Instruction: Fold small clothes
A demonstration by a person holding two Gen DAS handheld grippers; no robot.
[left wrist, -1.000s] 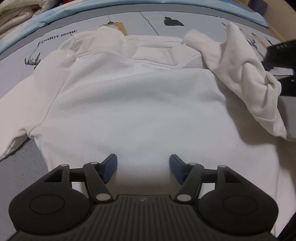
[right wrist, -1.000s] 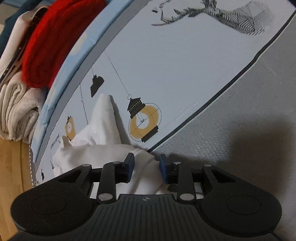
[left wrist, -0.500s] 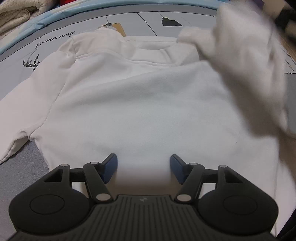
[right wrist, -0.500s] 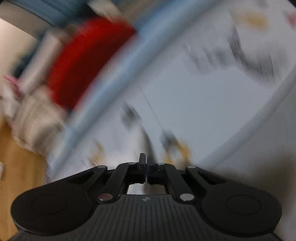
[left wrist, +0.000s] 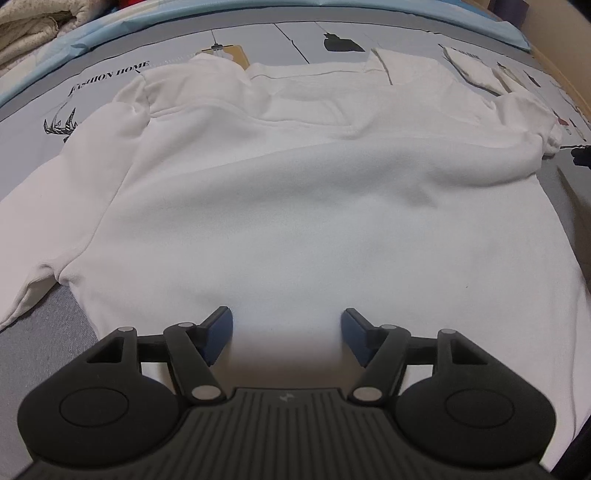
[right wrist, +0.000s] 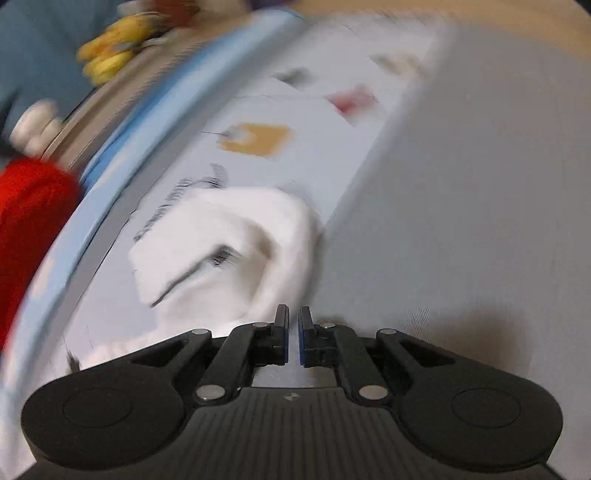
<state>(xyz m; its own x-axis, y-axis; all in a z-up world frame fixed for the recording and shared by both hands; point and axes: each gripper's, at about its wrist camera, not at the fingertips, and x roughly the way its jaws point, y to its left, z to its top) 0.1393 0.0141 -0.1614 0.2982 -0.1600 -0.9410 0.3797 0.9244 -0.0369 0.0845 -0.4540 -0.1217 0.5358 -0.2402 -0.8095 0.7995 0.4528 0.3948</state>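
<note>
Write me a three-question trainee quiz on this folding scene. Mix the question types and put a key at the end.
1. True or false: the white sweatshirt lies spread out on the printed sheet.
2. The left hand-held gripper is: A) shut on a sleeve; B) open, with the sweatshirt's body showing between its fingers; C) out of view.
3. Fill in: the lettering on the sheet beside the sweatshirt reads "FASHION ____".

Key: 1 true; 2 B; 3 HOME.
</note>
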